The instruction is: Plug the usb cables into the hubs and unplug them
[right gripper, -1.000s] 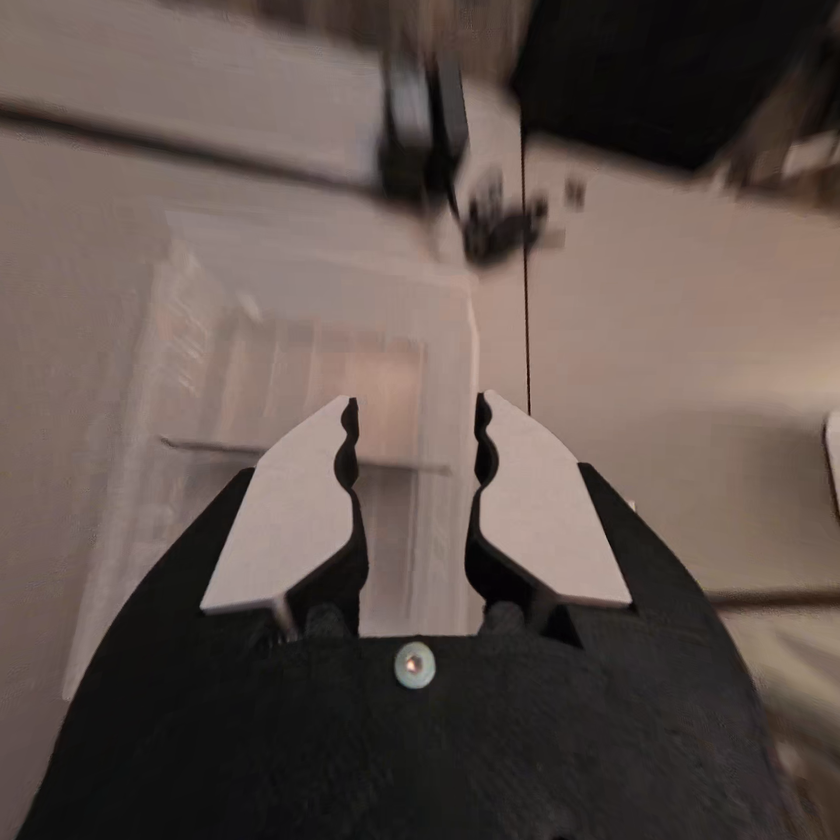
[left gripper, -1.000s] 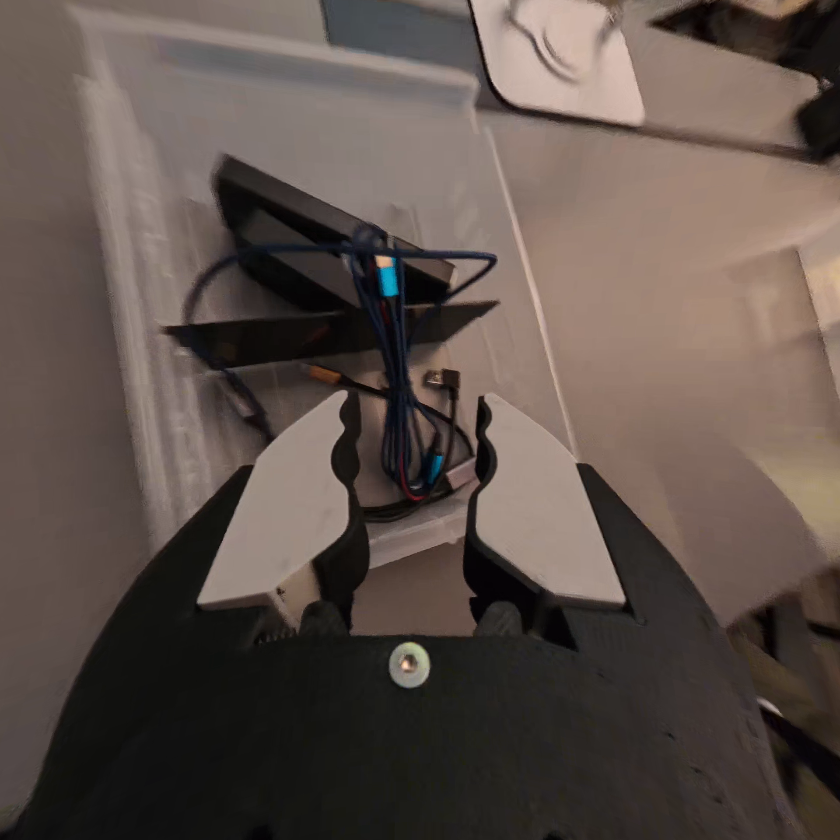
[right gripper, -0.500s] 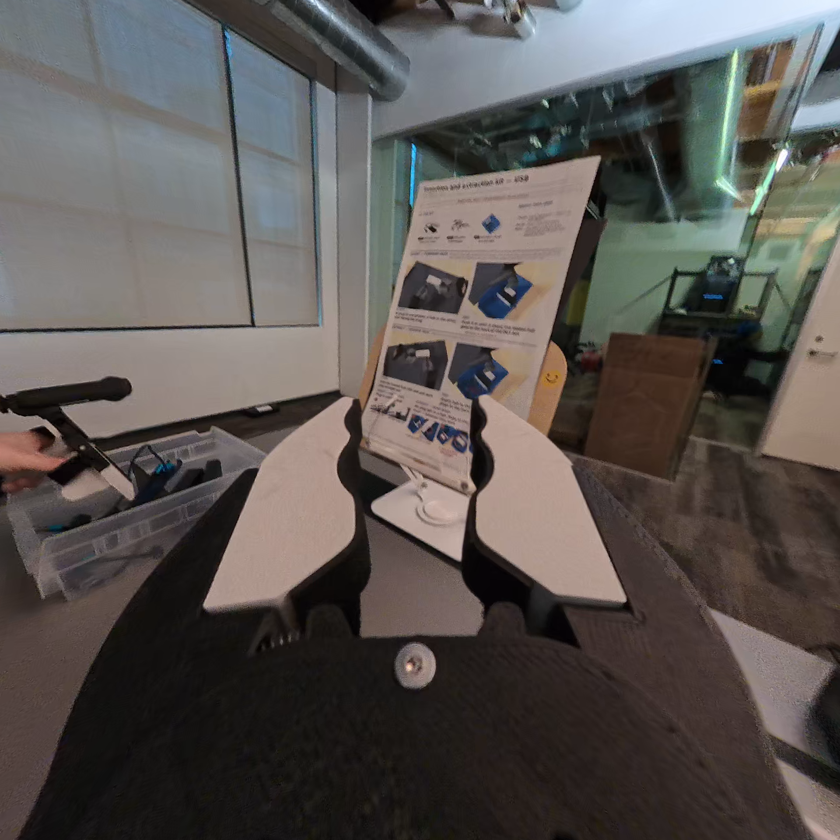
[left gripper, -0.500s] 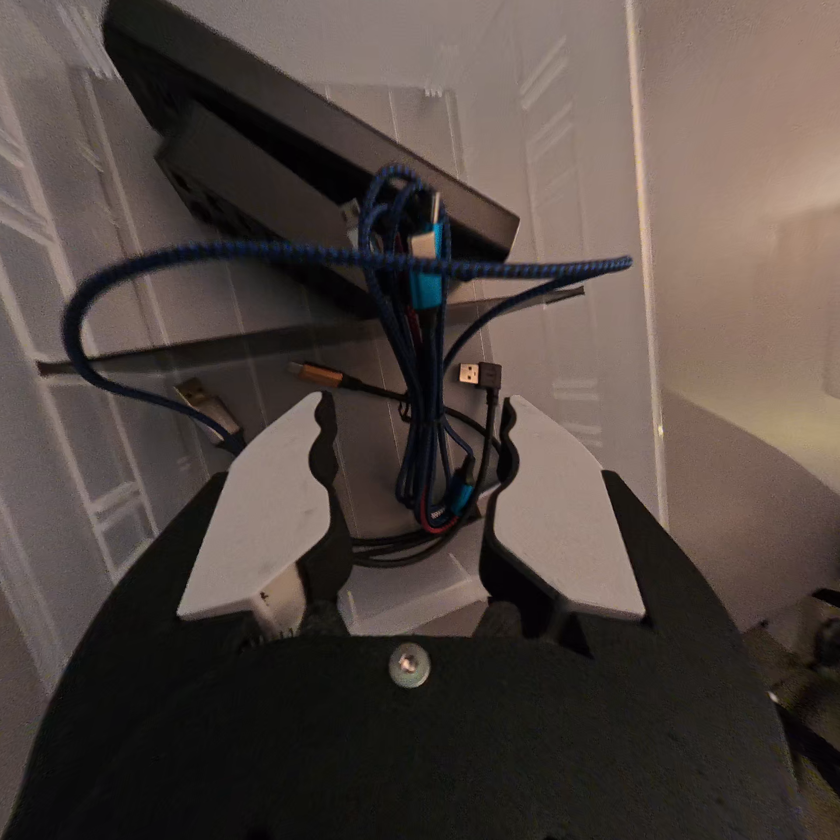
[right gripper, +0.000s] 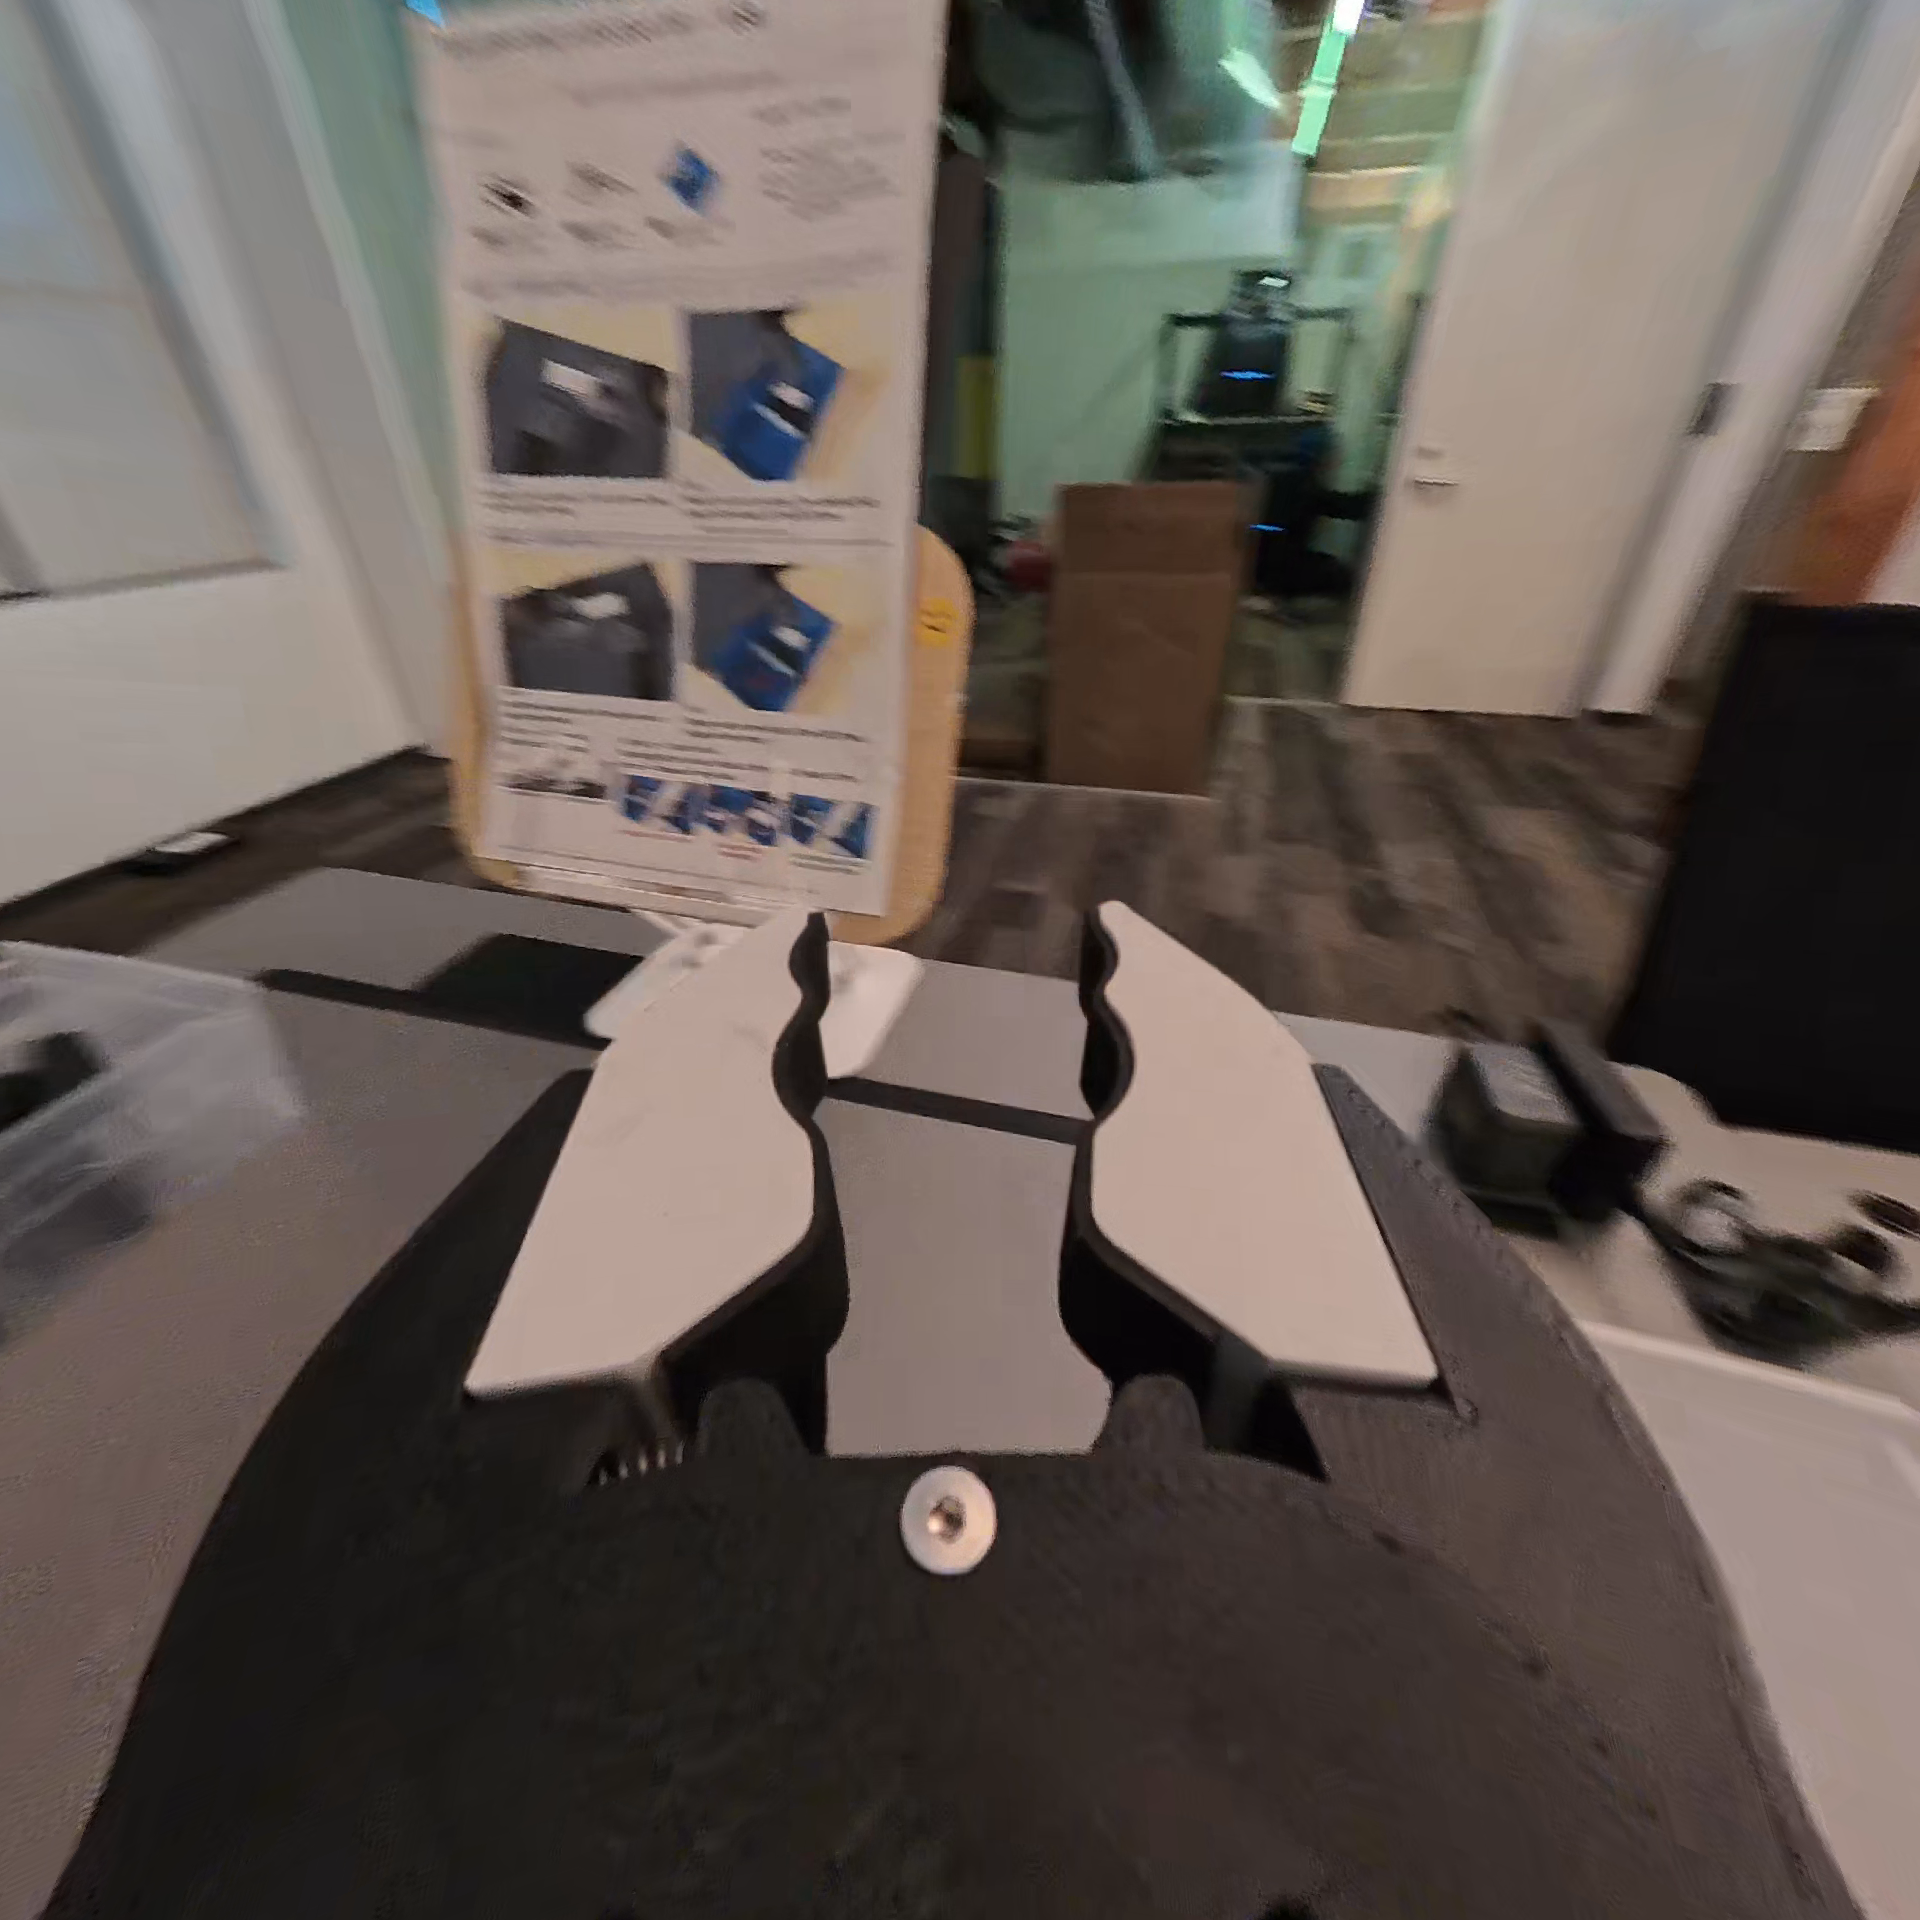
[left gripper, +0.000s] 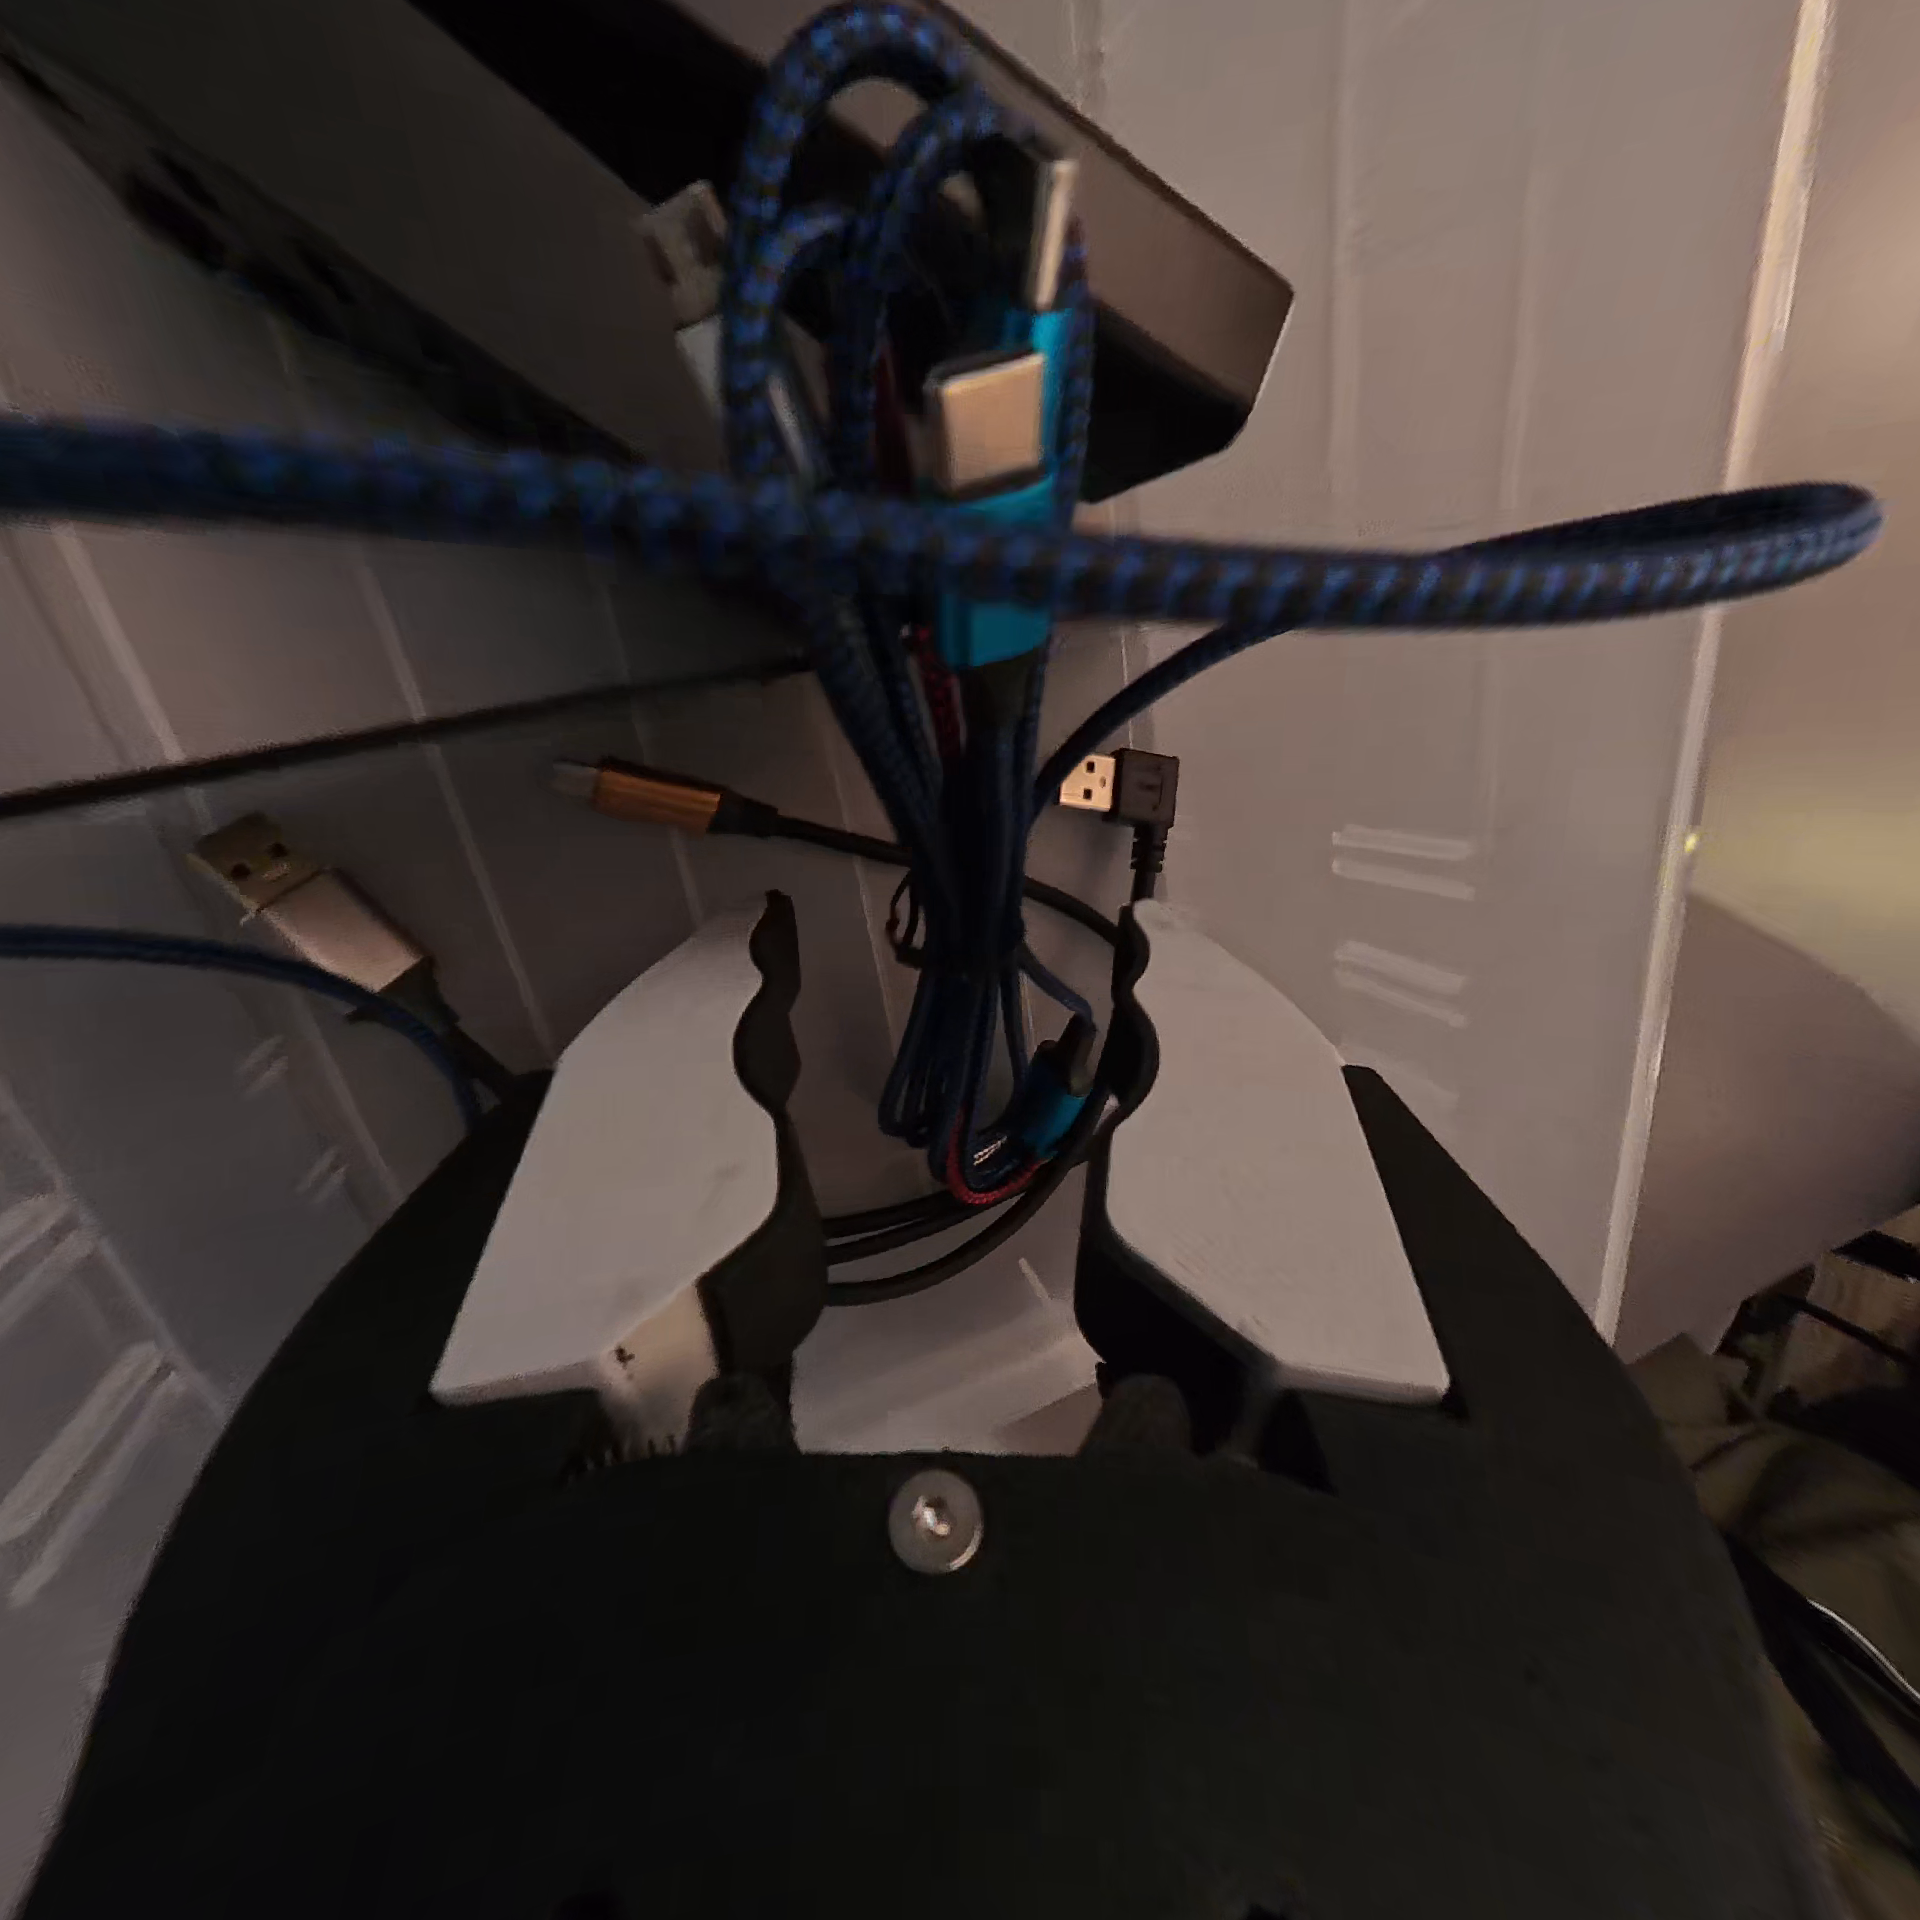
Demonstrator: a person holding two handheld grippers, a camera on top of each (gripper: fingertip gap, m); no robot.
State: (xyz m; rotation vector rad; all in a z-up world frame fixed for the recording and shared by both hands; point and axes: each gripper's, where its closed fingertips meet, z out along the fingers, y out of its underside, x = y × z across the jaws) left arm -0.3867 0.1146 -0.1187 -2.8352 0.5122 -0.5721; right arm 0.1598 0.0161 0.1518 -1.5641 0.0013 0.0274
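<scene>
Reaching into the clear bin [left gripper: 1714, 312] with fingers spread, the left gripper [left gripper: 951, 914] straddles the tangled usb cables [left gripper: 966, 987] below the dark hubs [left gripper: 1164, 312], so closing risks snagging several, while the right gripper [right gripper: 951, 920] hovers spread, empty.

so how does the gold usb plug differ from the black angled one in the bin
The gold usb plug has a straight ribbed metallic shell and lies pointing left. The black angled plug is smaller, with a dark right-angle housing and its cable dropping downward. Both sit unplugged, on thin black cables.
</scene>
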